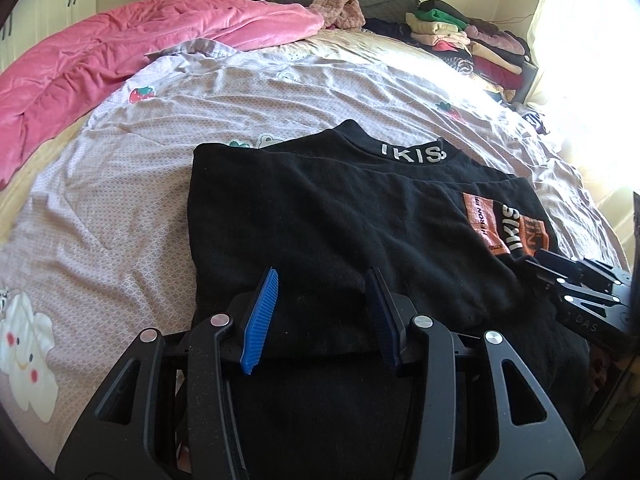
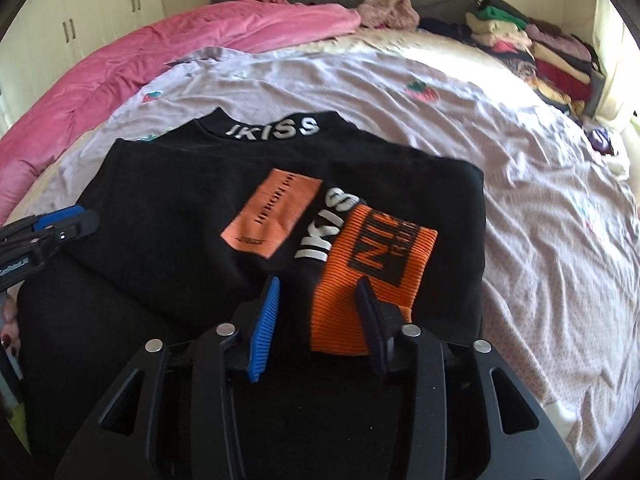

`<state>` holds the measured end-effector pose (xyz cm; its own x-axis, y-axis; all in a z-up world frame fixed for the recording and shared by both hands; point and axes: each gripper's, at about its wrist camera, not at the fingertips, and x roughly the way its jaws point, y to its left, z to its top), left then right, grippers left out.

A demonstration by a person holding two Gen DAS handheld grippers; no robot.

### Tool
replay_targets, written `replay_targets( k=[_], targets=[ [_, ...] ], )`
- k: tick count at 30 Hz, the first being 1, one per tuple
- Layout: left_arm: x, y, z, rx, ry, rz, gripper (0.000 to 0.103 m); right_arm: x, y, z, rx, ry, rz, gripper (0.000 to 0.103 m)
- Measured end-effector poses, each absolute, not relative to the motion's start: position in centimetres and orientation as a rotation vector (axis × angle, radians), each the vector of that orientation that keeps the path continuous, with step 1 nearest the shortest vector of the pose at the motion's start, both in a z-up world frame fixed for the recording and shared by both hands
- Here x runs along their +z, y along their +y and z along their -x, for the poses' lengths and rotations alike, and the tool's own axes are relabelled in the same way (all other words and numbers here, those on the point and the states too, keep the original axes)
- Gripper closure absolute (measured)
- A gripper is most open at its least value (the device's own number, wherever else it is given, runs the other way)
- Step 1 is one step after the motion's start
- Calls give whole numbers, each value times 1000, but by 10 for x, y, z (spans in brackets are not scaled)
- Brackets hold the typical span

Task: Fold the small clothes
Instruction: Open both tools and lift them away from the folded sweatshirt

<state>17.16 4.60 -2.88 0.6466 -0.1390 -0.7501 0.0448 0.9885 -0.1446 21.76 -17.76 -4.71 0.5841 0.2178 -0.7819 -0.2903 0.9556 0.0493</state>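
Observation:
A black top (image 1: 320, 208) lies partly folded on the bed, its collar lettered IKISS (image 2: 276, 128) at the far end. A sleeve with an orange ribbed cuff (image 2: 372, 256) is laid across its front beside an orange patch (image 2: 276, 212). My left gripper (image 1: 323, 276) hovers over the near left part of the top, jaws apart, with flat black cloth below them. My right gripper (image 2: 319, 284) stands open just above the cuff's near end, its pads not pressing on it. Each gripper also shows in the other's view: right gripper (image 1: 576, 280), left gripper (image 2: 60, 224).
The top rests on a lilac patterned sheet (image 1: 120, 184). A pink quilt (image 1: 120, 52) is heaped along the far left. Piles of folded clothes (image 1: 472, 40) stand at the far right by a bright window. A hand with painted nails (image 2: 8, 336) shows at the left edge.

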Motion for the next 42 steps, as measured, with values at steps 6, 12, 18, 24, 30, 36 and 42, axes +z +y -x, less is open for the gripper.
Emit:
replay_targets(
  k=[6, 12, 18, 24, 30, 36, 42],
  targets=[
    [-24, 45, -166, -111, 847, 116, 65, -40, -178, -206, 315, 868, 77, 61],
    [-20, 45, -161, -108, 833, 113, 65, -33, -181, -199, 317, 850, 59, 51],
    [-15, 47, -156, -102, 817, 115, 59, -24, -184, -192, 315, 825, 47, 49],
    [-10, 49, -151, -99, 800, 120, 48, -18, -187, -188, 307, 810, 38, 49],
    [-2, 52, -143, -89, 776, 127, 32, -10, -188, -183, 299, 793, 39, 49],
    [9, 59, -134, -81, 745, 137, 25, -4, -192, -178, 289, 781, 39, 43],
    [17, 64, -125, -70, 727, 140, 23, 7, -201, -167, 269, 737, 16, 15]
  ],
)
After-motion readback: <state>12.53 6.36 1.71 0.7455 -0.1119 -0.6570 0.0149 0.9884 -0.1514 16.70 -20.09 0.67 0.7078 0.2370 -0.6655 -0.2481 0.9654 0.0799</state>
